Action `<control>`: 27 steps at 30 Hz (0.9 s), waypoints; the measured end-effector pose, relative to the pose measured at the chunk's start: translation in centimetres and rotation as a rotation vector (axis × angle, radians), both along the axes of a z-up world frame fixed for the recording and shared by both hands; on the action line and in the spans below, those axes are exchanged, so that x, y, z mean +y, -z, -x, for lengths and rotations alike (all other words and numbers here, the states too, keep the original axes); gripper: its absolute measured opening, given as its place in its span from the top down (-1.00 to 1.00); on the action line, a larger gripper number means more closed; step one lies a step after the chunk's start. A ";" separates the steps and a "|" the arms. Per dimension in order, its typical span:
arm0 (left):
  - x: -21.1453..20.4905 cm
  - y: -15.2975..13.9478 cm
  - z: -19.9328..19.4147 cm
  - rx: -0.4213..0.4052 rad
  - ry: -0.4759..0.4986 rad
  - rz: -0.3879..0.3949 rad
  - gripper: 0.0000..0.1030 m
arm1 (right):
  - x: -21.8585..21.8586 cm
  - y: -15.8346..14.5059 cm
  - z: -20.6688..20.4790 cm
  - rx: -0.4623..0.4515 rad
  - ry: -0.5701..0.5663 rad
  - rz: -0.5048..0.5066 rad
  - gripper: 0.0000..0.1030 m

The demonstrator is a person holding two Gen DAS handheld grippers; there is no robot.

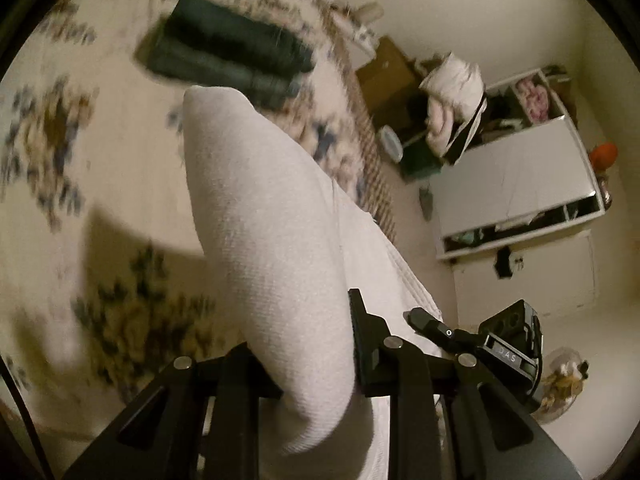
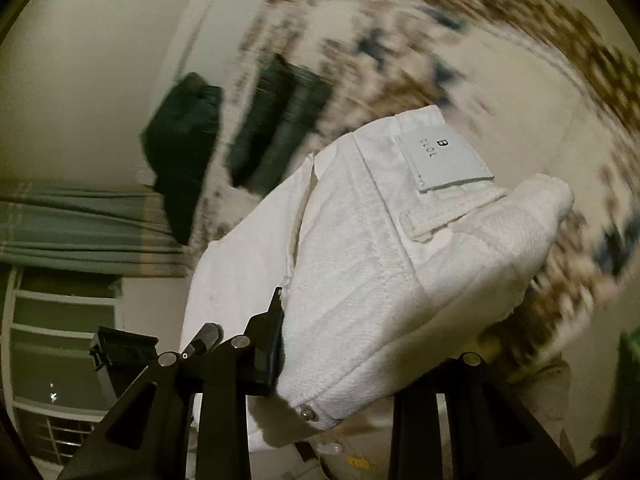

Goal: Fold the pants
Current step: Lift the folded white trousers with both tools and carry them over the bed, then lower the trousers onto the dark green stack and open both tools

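Jaws of left gripper (image 1: 316, 360) and right gripper (image 2: 340, 364) both clamp white pants (image 2: 360, 248); white shelf (image 1: 520, 176) holds clothes.

White pants (image 2: 360, 248) bunched and lifted above the bed, waistband label showing, button at the bottom

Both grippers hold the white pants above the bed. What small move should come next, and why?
Probably lower the white pants onto the floral bedspread. Left gripper and right gripper both pinch them in the air, so no fold can be pressed flat.
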State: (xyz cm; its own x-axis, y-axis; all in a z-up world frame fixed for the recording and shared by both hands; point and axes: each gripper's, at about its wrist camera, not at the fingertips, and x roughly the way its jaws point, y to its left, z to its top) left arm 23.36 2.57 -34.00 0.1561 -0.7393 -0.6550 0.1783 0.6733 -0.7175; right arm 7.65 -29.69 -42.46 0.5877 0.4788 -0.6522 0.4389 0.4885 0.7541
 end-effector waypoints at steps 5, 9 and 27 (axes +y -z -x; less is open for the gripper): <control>-0.7 -5.6 -9.4 -0.068 -0.067 0.015 0.62 | -0.9 -5.2 -11.1 -0.107 -0.032 0.014 0.37; -1.9 -7.1 -19.3 -0.107 -0.119 0.038 0.62 | -2.2 -7.8 -22.4 -0.179 -0.051 0.029 0.37; 1.1 15.3 -40.2 0.045 -0.182 -0.200 0.20 | -2.0 12.8 -50.5 0.070 -0.204 -0.032 -0.08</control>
